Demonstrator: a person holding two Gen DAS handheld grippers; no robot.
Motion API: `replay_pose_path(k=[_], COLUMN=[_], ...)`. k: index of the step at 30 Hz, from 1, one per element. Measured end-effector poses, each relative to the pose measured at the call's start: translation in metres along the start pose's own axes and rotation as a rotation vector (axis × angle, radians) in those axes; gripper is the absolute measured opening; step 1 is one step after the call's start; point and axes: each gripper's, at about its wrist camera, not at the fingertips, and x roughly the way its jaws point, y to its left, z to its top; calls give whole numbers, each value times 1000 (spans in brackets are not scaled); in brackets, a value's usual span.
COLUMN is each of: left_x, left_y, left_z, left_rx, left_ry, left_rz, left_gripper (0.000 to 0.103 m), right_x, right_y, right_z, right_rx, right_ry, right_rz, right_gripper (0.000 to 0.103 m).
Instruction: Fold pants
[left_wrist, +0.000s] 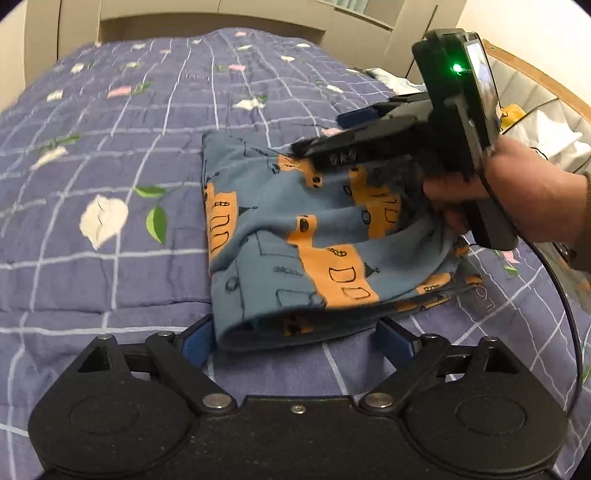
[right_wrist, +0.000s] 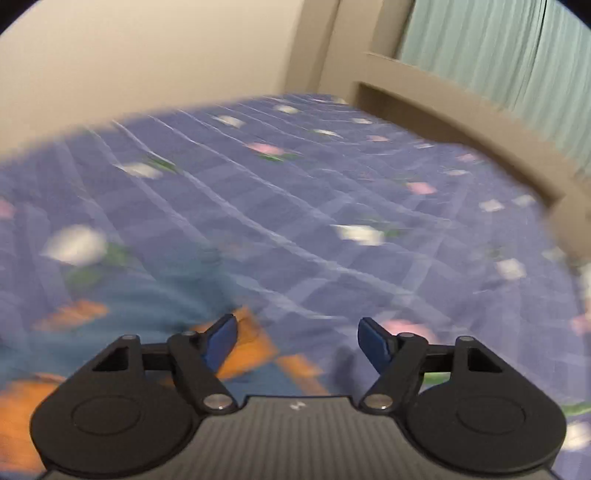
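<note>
The pants (left_wrist: 295, 236) are blue with orange patches and lie folded into a bundle on the purple quilt (left_wrist: 110, 155). My left gripper (left_wrist: 295, 334) is open, its blue fingers on either side of the bundle's near folded edge. My right gripper (left_wrist: 325, 138), held in a hand, hovers low over the far right part of the pants. In the blurred right wrist view my right gripper (right_wrist: 297, 341) is open and empty, with the pants (right_wrist: 147, 306) below and to its left.
The bed's beige headboard (left_wrist: 207, 26) runs along the far side. White bedding (left_wrist: 550, 136) and a wooden rail (left_wrist: 543, 79) lie at the right. A black cable (left_wrist: 570, 314) hangs from the right gripper. A green curtain (right_wrist: 498, 66) hangs behind the beige frame.
</note>
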Motion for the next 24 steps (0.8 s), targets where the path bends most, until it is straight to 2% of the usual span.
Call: replay_pose_path(k=[2,3,5,6,9,11,14,17,18,21,23,24], left_x=[-14,-22,-29,-28,-6,8,6,-6,-12,-17,-10,-4], left_y=[5,5,4,1,-12,-20,-31,-21,-17,4,22,31], left_z=[3,4,9,11,9,1,-13,-12,-9,12,31,38], left_rx=[-27,-32,-25,-15,35,73,139,65,36,-24,-64,-92], left_ry=[-53,-90,-148,-150,-49,27,31,-3,-27,-83,-86,-75], left_rz=[-5,-12,-53,-79,-117,-101,-90,-129,-137,-104,-89,-105], left_gripper=[87,88,94,95,94,94,97,94,94,95,97,97], right_x=[-11,-31,-62,-74,-82,-72,-65,-91,-103,-131,-135,-132], right_y=[-14,-21,-26,-25,-13,-14,-34,-48,-54,-80,-89,-91], right_z=[1,0,-8,-13,-36,-53,-76,-85,-90,-112,-130,-139], right_rx=[82,123,154,155,81,27,71,196,282,562,680,728], right_ry=[-44,-107,-188,-214,-163,-81,-49,-107,-138,-166,-163,-140], right_rz=[-54,-49,-32,-12,0,-64,-87,-98,-72,126,222,255], right_gripper=[71,73,89,91,91,90,92,92,92,91,78,77])
